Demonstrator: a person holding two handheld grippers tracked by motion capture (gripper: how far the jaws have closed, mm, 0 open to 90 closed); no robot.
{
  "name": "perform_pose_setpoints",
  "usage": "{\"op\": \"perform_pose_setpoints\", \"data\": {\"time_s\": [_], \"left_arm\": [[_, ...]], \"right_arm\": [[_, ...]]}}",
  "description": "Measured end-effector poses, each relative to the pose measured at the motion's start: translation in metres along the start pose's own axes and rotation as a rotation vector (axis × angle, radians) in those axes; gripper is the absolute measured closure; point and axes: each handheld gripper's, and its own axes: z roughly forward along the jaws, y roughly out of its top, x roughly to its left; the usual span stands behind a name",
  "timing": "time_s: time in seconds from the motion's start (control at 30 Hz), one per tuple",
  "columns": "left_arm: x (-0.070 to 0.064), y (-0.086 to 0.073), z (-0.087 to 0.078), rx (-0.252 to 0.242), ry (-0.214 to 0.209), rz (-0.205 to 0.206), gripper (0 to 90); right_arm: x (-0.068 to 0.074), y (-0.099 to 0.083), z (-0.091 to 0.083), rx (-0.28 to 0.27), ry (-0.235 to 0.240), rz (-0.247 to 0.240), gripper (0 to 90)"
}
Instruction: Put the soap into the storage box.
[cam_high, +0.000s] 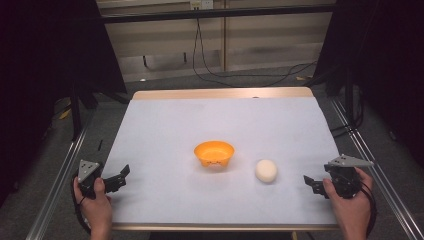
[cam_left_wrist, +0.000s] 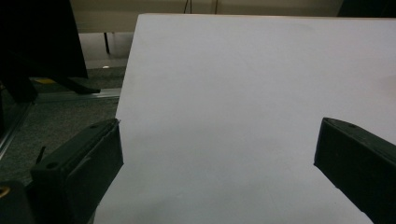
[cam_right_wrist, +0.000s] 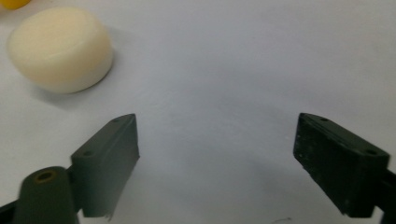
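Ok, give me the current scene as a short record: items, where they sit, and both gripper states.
bowl: orange bowl, upright, mid-table, looks empty
bun: white bun, on the sheet right of the bowl, apart from it
left gripper: left gripper, jaws open, at the table's left edge, holding nothing
right gripper: right gripper, jaws open, right of the bun, not touching
surface: white sheet

A white sheet (cam_high: 165, 130) covers the wooden table (cam_high: 220, 93). Grey floor (cam_high: 45, 175) lies around it, with metal rails (cam_high: 60, 175) along both sides. Black cables (cam_high: 210, 70) trail across the floor behind, below a pale wall (cam_high: 260, 40).
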Motion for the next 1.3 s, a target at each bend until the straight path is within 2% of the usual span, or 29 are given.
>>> {"op": "perform_pose_setpoints", "data": {"time_s": [0.03,0.07,0.1,0.13,0.27,0.53,0.9,1.0,1.1,1.3], "left_arm": [[0.000,0.000,0.000,0.001,0.000,-0.002,1.1],[0.000,0.000,0.000,0.001,0.000,-0.002,1.1],[0.000,0.000,0.000,-0.002,0.001,-0.005,1.1],[0.000,0.000,0.000,0.001,0.002,-0.001,1.2],[0.000,0.000,0.000,0.001,0.003,-0.002,1.2],[0.000,0.000,0.000,-0.002,0.001,0.003,1.2],[0.000,0.000,0.000,-0.004,0.004,0.002,1.1],[-0.001,0.000,0.000,-0.006,0.002,0.001,1.1],[-0.001,0.000,0.000,-0.005,0.002,0.001,1.1],[0.000,0.000,0.000,-0.003,0.004,0.002,1.1]], "right_arm": [[0.000,0.001,0.001,0.011,0.022,-0.012,11.0],[0.000,0.001,0.001,0.011,0.022,-0.012,11.0],[0.002,0.006,0.003,0.041,0.039,-0.039,9.2],[0.003,0.007,0.003,0.043,0.043,-0.048,9.1],[0.009,0.016,0.007,0.077,0.071,-0.054,9.1],[0.017,0.030,0.014,0.107,0.081,-0.100,11.7],[0.022,0.034,0.024,0.146,0.129,-0.105,11.7],[0.024,0.037,0.025,0.157,0.126,-0.113,11.7],[0.026,0.040,0.026,0.145,0.136,-0.107,11.7],[0.031,0.043,0.031,0.170,0.142,-0.117,11.7]]}}
